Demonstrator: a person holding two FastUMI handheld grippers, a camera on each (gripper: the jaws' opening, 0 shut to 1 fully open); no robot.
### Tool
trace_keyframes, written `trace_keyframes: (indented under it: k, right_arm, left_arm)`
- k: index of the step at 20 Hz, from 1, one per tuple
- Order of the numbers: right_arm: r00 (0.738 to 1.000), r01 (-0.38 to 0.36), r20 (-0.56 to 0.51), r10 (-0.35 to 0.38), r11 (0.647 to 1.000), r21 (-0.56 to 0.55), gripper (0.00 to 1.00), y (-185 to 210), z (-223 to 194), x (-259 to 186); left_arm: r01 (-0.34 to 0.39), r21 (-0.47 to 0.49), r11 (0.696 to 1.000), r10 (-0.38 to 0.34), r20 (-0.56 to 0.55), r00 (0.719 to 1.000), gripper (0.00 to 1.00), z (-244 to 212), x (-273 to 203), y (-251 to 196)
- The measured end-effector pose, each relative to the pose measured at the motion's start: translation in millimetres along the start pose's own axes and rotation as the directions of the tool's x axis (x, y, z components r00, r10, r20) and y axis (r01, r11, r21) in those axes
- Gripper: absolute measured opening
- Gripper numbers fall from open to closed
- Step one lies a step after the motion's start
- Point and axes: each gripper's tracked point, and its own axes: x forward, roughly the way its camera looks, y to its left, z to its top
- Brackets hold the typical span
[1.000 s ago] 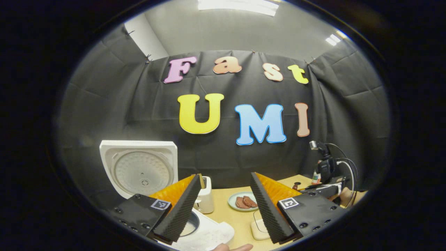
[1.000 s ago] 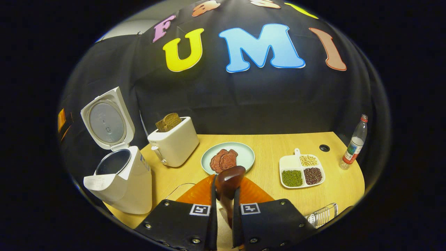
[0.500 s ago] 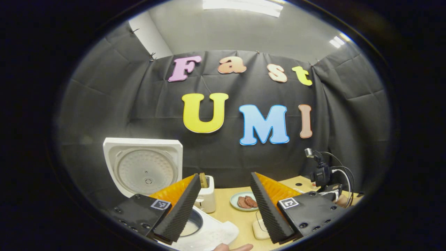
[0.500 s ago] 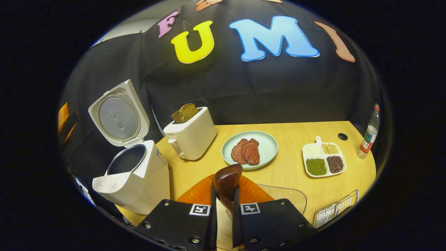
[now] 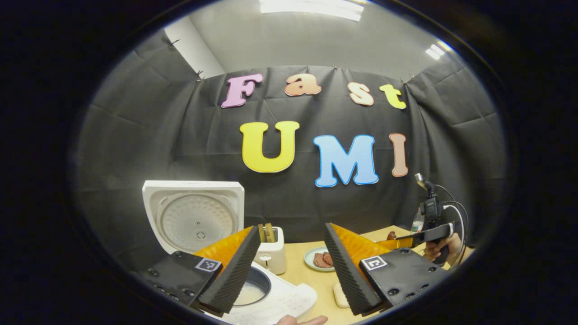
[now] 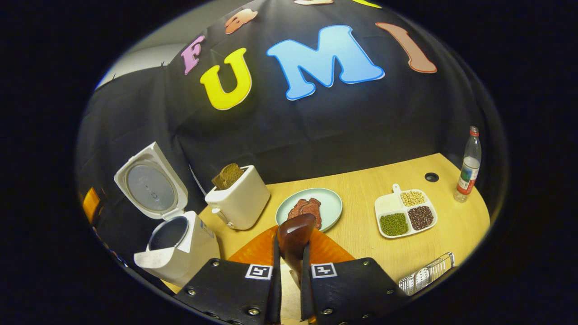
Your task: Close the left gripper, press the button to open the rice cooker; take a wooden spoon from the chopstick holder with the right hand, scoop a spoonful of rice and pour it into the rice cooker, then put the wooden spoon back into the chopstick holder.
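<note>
In the right gripper view, the right gripper (image 6: 290,253) was clamped on the wooden spoon (image 6: 294,234): both fingers pressed against the handle, and the dark bowl of the spoon stood up just past the fingertips, over the near part of the table (image 6: 361,225). Whether the bowl carried rice could not be determined. The rice cooker (image 6: 174,246) stood at the left edge of the table, well left of the spoon, with its lid (image 6: 151,187) raised and the inner pot exposed. A toaster (image 6: 238,202) with bread slices stood just right of the cooker. A plate (image 6: 329,205) holding meat slices lay directly beyond the spoon. A divided tray (image 6: 405,215) with white, pale, green and dark red contents lay to the right, and a bottle (image 6: 467,169) stood near the far right corner. A metal rack (image 6: 426,274) showed at the lower right edge. In the left gripper view, the left gripper (image 5: 291,234) was wide apart and held nothing; the open cooker (image 5: 271,295) sat below and left of its fingers, with the lid (image 5: 194,214) upright behind them. At the right of that view, a hand (image 5: 440,248) carried the right gripper (image 5: 417,235) above the table, well apart from the cooker.
</note>
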Motion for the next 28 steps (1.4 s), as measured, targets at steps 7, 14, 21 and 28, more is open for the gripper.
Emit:
trace_keyframes:
  k: [7,14,21,28]
  right_arm:
    - [0.998,-0.064,0.042,0.056,0.971,0.231,0.17,-8,24,-8]
    - [0.991,-0.132,0.077,0.113,0.939,0.317,0.17,24,58,-13]
    - [0.972,-0.233,0.095,0.215,0.928,0.291,0.17,96,89,-12]
    - [0.939,-0.343,0.074,0.335,0.91,0.235,0.17,195,106,7]
  left_arm:
    - [-0.01,-0.006,1.0,0.01,0.005,1.0,1.0,2,-12,10]
    - [-0.012,0.006,1.0,0.012,-0.009,1.0,1.0,2,-24,16]
    - [-0.02,-0.002,1.0,0.02,-0.003,1.0,1.0,15,-38,29]
    - [-0.049,0.006,0.999,0.049,-0.007,0.999,0.99,17,-55,44]
